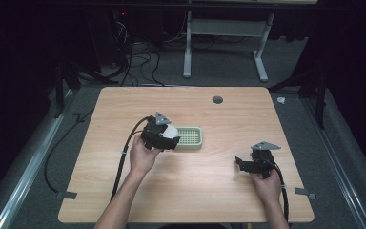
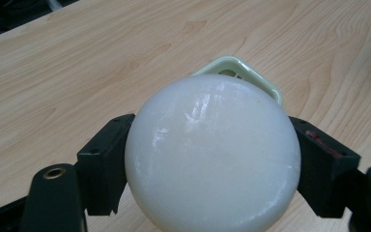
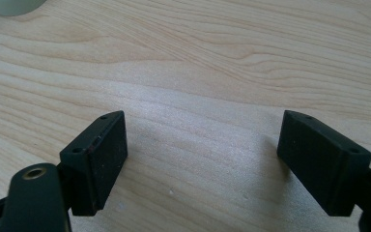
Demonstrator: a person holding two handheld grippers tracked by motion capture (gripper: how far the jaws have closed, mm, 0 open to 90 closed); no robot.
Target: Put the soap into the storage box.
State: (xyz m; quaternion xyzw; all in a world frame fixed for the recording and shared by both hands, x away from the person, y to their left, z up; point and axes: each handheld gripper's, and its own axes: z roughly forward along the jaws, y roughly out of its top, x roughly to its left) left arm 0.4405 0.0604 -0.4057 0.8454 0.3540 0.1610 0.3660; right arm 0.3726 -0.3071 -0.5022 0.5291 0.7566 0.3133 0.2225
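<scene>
Your left gripper (image 1: 167, 136) pinches a white ball (image 2: 212, 154) between its fingers (image 2: 107, 162) at the green basket's (image 1: 192, 138) left end — your right gripper (image 3: 200, 162), well apart, hovers over bare worktop (image 1: 209, 186), fingers spread.

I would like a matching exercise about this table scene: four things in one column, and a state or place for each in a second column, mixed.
Things:
1. white ball
2. green tray
3. right hand-held gripper
4. left hand-held gripper

States or places:
A. open, with nothing between its jaws
B. shut on something round
C. held between two black jaws
D. resting on the table near its middle

Pairs: 1-C, 2-D, 3-A, 4-B
</scene>
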